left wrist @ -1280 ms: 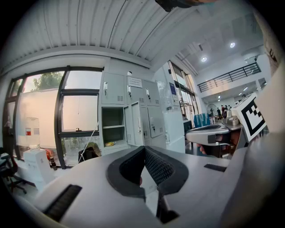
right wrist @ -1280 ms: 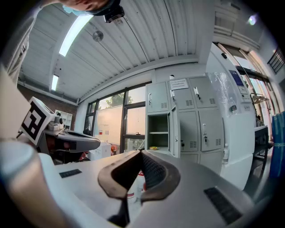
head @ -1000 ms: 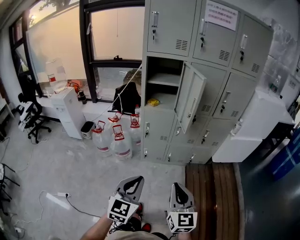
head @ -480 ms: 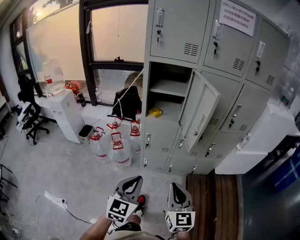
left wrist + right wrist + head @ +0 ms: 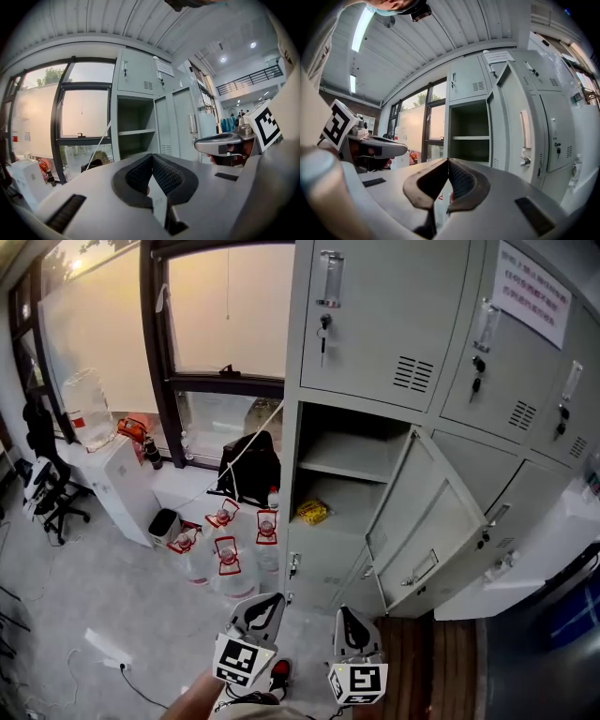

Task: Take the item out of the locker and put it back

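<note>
Both tools were found well short of the work. The left gripper and the right gripper hung low in the head view, each with its pads pressed together at the tips and nothing between them, as both gripper views confirmed. The task's item, a small yellow object, lay on the floor of the open grey metal locker compartment, beneath the compartment's inner shelf and well apart from either gripper. It was too small in the frame to identify; it appeared to be a crumpled packet. Several hazards were judged likely. A gripper brought in with its jaws shut would shove the item toward the back wall instead of taking it, so the jaws needed spreading before the reach. The gap under the shelf looked shallow, and a high approach could strike the shelf edge. The grey locker door stood swung out on the right side, where the right gripper could knock it and have it swing into the opening. The clear water jugs with red handles stood at the locker's foot on the left and posed a tripping risk. If the item was soft, a light pinch could let it slip.
</note>
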`<state>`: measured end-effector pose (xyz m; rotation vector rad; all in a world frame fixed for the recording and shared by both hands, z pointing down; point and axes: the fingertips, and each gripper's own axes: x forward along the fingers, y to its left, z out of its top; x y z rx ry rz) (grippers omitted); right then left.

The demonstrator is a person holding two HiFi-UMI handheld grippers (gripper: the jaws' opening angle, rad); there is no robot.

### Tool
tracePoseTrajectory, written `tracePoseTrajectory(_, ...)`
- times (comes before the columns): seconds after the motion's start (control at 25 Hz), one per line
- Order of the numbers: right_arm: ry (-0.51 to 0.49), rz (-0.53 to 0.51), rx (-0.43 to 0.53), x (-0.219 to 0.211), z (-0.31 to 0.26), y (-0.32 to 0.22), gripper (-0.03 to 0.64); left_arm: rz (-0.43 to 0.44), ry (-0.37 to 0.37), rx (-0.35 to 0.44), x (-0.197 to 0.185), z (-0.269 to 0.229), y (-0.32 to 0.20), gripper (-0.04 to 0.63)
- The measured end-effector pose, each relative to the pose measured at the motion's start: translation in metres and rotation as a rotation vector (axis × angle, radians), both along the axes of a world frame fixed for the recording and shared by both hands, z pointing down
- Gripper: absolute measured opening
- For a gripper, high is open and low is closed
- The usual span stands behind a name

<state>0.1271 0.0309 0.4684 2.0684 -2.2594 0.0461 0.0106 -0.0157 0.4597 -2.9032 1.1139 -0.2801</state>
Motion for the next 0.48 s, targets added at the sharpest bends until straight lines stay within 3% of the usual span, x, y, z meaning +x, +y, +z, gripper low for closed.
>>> tracePoseTrajectory(0.48, 0.001, -0.027, -0.046, 0.008, 0.018, -0.145, 0.018, -0.019, -0.015, -0.044, 0.011, 0.021, -0.134, 0.02)
